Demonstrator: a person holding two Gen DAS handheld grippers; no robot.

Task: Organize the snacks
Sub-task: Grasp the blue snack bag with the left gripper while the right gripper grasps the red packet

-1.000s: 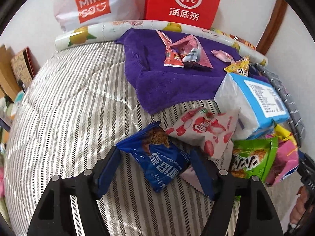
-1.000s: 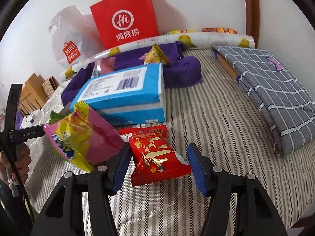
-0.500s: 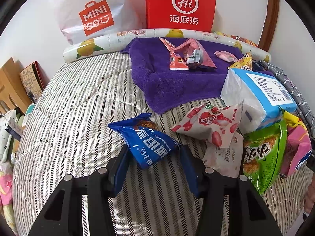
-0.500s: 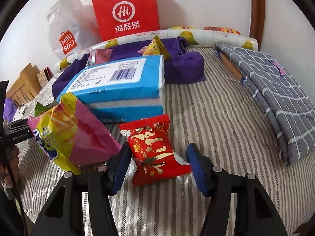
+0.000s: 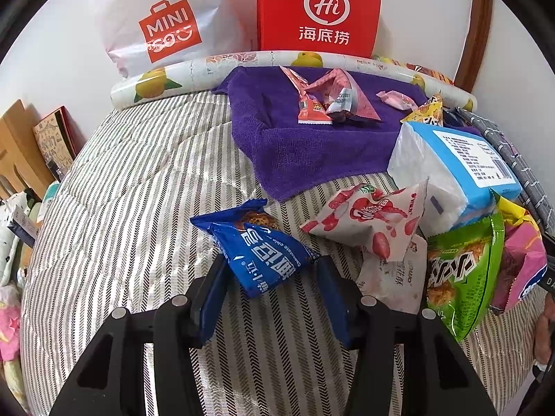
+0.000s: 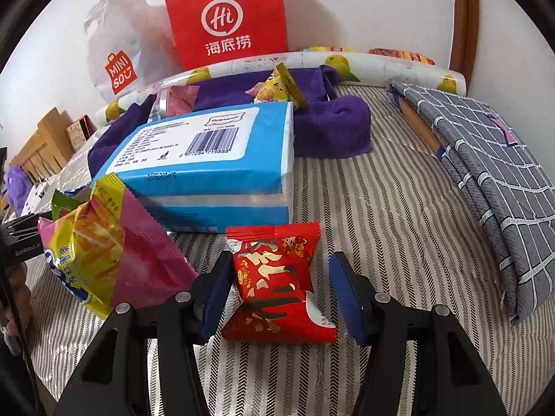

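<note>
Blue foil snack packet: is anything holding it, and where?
Yes, the left gripper, its jaws just closing, pinches the blue foil snack packet across its near end.

White wall [image 6: 364, 7] behind striped bed [image 6: 364, 208]; wooden furniture [image 5: 14, 152], perhaps shelving.

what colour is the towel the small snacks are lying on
Purple towel, clearest in the left wrist view.

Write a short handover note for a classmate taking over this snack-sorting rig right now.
Left tool: jaws have just been closing; now gripping the blue packet.
Right tool: open, straddling the red packet on the bed; gap at one pad.
A few wrappers lie on the purple towel; other packets are heaped by the tissue pack.
Left to do: nearly everything; destination unclear.
</note>
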